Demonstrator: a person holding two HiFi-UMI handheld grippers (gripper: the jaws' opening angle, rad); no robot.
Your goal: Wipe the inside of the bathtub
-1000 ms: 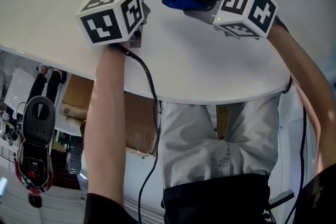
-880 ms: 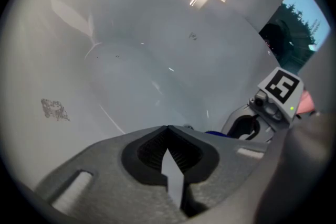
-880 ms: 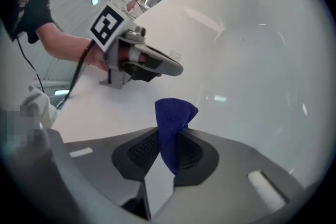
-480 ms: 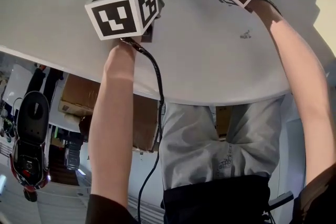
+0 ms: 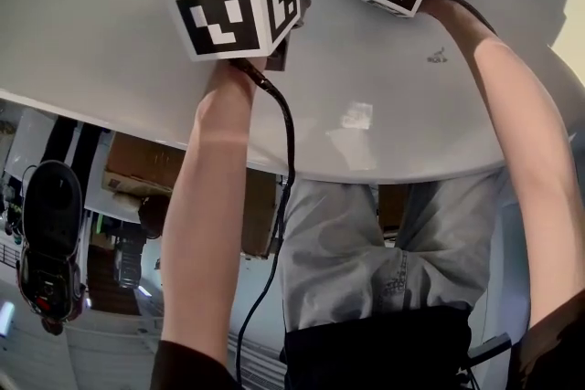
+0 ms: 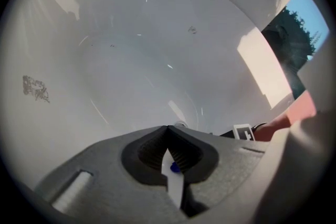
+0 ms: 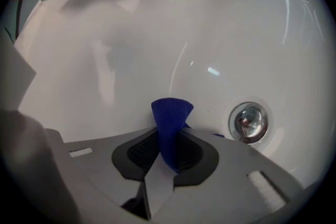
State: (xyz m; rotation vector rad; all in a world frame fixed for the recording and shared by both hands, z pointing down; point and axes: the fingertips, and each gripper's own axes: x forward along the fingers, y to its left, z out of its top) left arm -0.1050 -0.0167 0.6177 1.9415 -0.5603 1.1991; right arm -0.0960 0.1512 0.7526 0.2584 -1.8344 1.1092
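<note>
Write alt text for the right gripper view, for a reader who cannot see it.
The right claw is shut on a blue cloth, which sticks up in front of the white tub. A chrome drain sits just right of it.

**Q:** What colours did the bathtub (image 5: 101,23) and cloth (image 7: 170,123) show?

**A:** The tub was plain glossy white, the cloth solid deep blue, and the drain (image 7: 248,122) silver.

**Q:** And the left gripper (image 6: 169,140) and right gripper (image 7: 165,150)?

**A:** Bodies were grey and fingers (image 7: 137,152) ribbed black. The cubes (image 5: 238,9) bore black-and-white squares. The cable (image 5: 279,119) was black.
</note>
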